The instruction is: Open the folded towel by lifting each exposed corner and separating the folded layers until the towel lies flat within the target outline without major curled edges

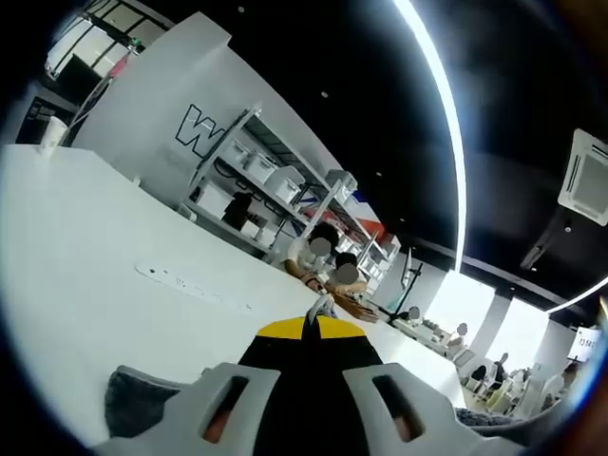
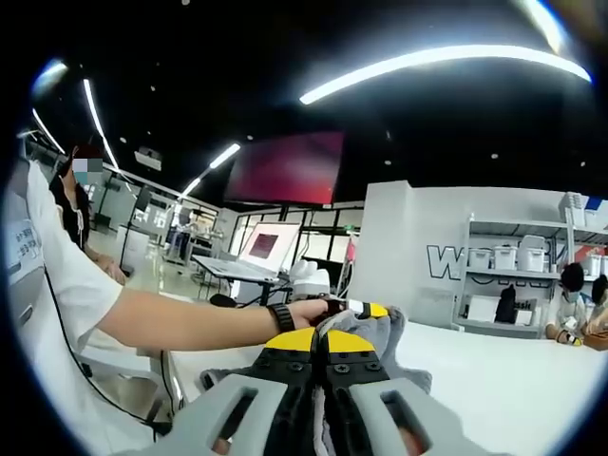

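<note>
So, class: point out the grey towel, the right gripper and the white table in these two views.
grey towel (image 2: 375,332), right gripper view, bunched cloth above the jaws.
right gripper (image 2: 321,344), right gripper view, yellow jaw tips.
white table (image 1: 85,228), left gripper view, bare top.

From my remote seat: white desk (image 1: 85,237) stretches wide, power strip (image 1: 176,280) lying on it. Metal shelving (image 1: 275,185) with white bins stands against wall lettered "W" (image 1: 195,128) (rest hidden). Two people sit at far end (image 1: 328,261). Open laptop (image 2: 261,249) on another table; red screen (image 2: 285,166) hangs overhead.
</note>
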{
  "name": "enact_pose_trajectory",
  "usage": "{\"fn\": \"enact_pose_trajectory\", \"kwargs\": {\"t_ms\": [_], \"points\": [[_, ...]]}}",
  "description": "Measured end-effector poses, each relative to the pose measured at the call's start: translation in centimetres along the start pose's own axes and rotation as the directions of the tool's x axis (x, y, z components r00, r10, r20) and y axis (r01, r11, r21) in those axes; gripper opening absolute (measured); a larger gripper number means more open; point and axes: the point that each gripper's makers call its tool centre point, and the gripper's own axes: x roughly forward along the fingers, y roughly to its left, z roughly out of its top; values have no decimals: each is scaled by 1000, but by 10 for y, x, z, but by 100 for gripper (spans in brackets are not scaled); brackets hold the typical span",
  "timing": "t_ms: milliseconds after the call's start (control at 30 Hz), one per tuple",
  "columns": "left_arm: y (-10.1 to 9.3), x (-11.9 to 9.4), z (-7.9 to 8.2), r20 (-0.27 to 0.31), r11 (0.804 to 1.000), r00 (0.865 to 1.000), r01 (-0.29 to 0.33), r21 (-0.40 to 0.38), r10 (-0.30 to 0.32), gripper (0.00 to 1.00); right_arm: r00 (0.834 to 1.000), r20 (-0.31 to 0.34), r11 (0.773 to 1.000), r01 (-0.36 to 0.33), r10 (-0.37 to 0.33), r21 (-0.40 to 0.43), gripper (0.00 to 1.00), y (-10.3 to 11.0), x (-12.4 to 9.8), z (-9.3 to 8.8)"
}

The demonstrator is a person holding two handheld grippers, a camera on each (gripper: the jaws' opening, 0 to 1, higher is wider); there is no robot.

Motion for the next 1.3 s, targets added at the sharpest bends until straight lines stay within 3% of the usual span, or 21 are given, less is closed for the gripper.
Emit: {"fn": "enact_pose_trajectory", "kwargs": {"t_ms": [267,300,400,500,667,867,1300], "points": [[-8,2,-1,7,1000,1000,19,-15,-19,0,1000,6,1000,11,-11,2,0,-4,-4,4],[-12,3,3,36,997,998,46,-58,-43,0,1000,13,1000,15,-15,8,0,-6,-7,7],[-14,5,1,26,999,999,39,-24,-38,0,1000,14,1000,23,-24,10,0,-10,-9,7],[-17,6,4,43,997,998,54,-64,-52,0,999,22,999,27,-27,20,0,-12,-10,9],[-20,9,3,48,997,997,61,-50,-58,0,999,24,999,34,-34,19,0,-14,-12,10],[-26,12,6,86,988,993,91,-121,-81,0,998,29,998,54,-54,12,0,-21,-18,13],[-37,19,-7,88,981,991,116,-154,-103,0,995,35,996,90,-91,13,0,-35,-32,19]]}}
